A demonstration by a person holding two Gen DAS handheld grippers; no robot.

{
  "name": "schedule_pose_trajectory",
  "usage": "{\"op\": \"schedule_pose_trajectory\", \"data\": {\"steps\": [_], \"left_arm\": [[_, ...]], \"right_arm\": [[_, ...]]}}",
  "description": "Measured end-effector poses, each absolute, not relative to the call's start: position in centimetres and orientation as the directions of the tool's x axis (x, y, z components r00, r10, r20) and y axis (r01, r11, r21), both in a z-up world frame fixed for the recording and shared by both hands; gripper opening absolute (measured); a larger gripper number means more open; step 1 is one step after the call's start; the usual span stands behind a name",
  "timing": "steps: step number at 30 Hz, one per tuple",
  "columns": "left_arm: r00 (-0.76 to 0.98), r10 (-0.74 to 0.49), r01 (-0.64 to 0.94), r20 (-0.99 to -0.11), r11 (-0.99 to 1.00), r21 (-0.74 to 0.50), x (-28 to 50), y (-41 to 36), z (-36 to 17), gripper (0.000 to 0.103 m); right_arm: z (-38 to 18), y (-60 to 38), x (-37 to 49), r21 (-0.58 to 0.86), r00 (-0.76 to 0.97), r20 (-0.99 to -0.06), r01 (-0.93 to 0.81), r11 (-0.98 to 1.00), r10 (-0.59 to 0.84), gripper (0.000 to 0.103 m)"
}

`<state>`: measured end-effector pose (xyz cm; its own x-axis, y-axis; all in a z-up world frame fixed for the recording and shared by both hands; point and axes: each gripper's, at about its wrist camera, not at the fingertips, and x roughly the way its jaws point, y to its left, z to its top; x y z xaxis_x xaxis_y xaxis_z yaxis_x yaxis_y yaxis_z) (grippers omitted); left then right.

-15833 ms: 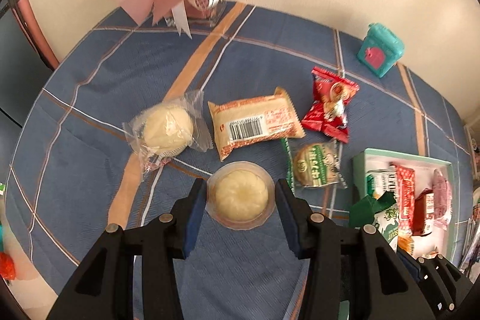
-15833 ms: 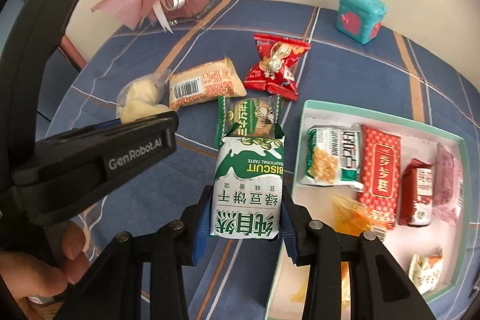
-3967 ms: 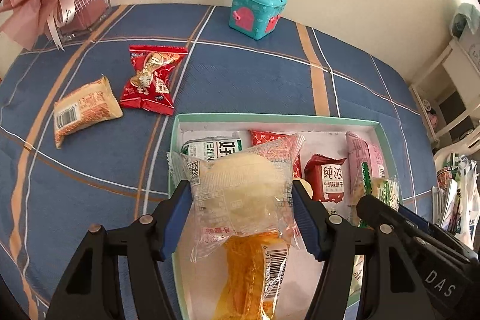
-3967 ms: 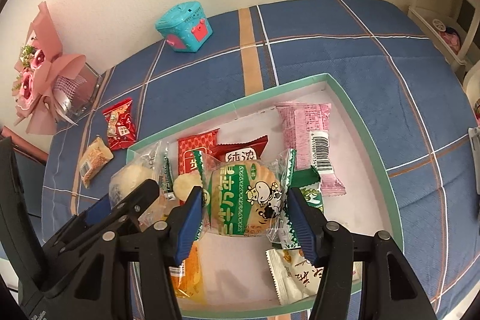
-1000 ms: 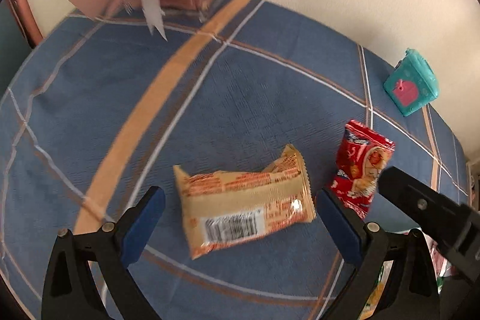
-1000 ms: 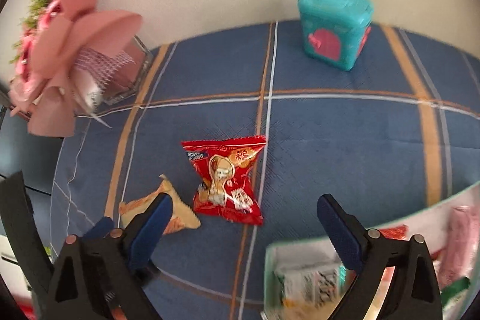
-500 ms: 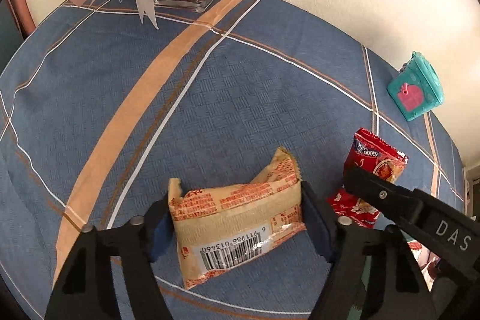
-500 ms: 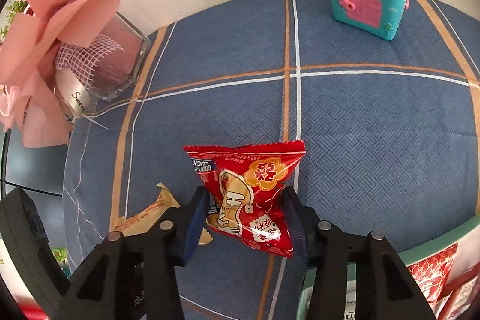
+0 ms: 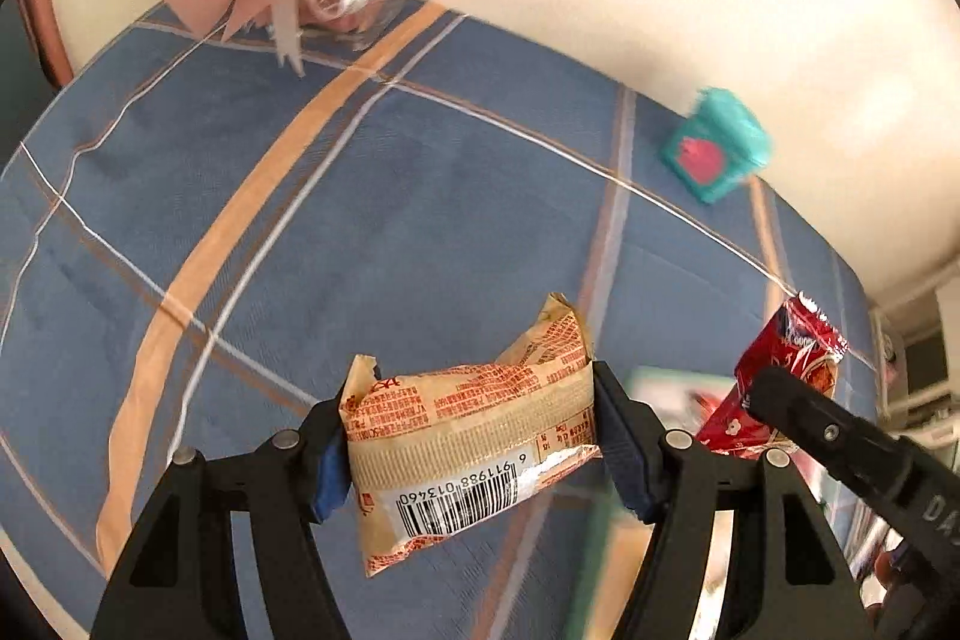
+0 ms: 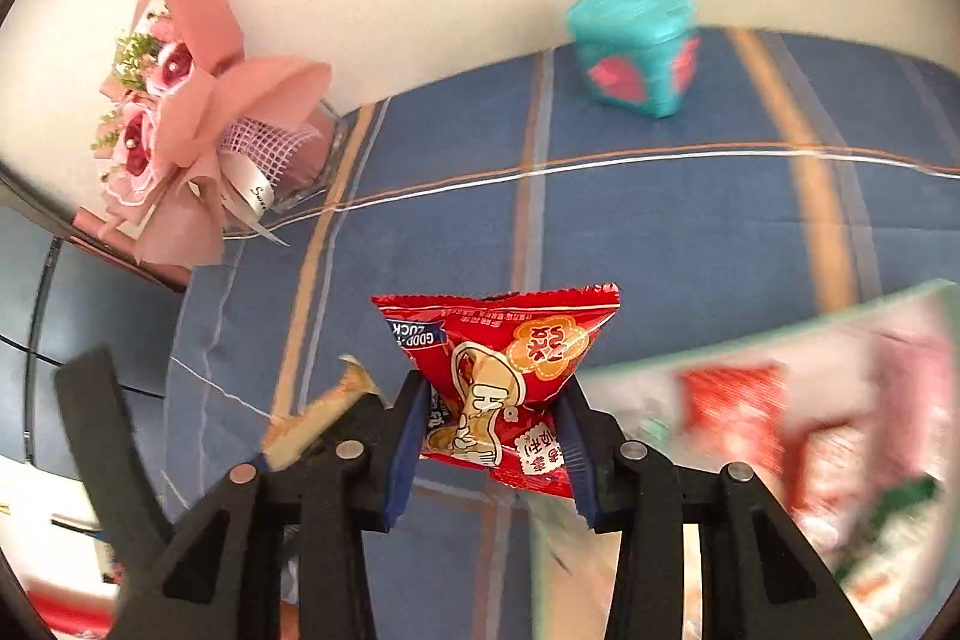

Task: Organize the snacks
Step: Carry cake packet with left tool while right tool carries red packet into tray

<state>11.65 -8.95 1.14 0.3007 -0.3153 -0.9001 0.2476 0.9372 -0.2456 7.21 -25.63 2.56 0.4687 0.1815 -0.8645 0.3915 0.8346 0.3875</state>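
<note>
Snacks are in both of your tools right now. Your left gripper (image 9: 471, 451) is clenched on the tan wafer pack (image 9: 474, 436), which sits crosswise between the blue pads with its barcode end toward the camera, lifted clear of the blue plaid tablecloth (image 9: 372, 196). Your right gripper (image 10: 492, 445) is clamped on the red peanut packet (image 10: 504, 382), held upright between the pads with its crimped top edge pointing away from you.

From the left wrist, that red packet shows to the right of your tool, pinched in the other gripper's black arm. From the right wrist, the tan pack's end pokes up just left of your fingers.

Ahead and to the right of the right gripper lies the teal-rimmed box (image 10: 750, 340), blurred, with packets inside that you can't make out clearly. Farther ahead stands the teal toy house (image 10: 636, 46) near the wall, and the pink bouquet (image 10: 186, 118) sits well off to the left.
</note>
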Motion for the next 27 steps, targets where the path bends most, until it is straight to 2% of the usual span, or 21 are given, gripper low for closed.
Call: {"op": "schedule_pose_trajectory", "data": {"steps": [6, 15, 22, 25, 27], "left_arm": [[0.310, -0.389, 0.352, -0.868, 0.894, -0.275, 6.5, -12.0, 4.0, 0.071], [0.235, -0.448, 0.444, -0.862, 0.839, -0.315, 0.5, -16.2, 3.9, 0.071], [0.154, -0.457, 0.446, -0.876, 0.823, -0.351, -0.5, -18.7, 2.0, 0.071], [0.140, -0.451, 0.447, -0.882, 0.823, -0.350, -0.7, -18.8, 1.9, 0.073], [0.144, -0.443, 0.452, -0.885, 0.825, -0.340, -0.9, -18.5, 2.0, 0.077]], "right_arm": [[4.6, -28.7, -0.5, 0.341, 0.464, -0.880, 0.473, 0.812, 0.099, 0.044], [2.3, -33.6, -9.3, 0.232, 0.368, -0.930, 0.615, 0.754, -0.014, 0.044], [0.3, -34.8, -10.5, 0.233, 0.343, -0.939, 0.618, 0.751, 0.010, 0.046], [0.0, -34.5, -10.2, 0.233, 0.338, -0.941, 0.606, 0.761, 0.020, 0.046], [0.0, -34.1, -10.1, 0.223, 0.332, -0.943, 0.601, 0.767, 0.013, 0.051]]}}
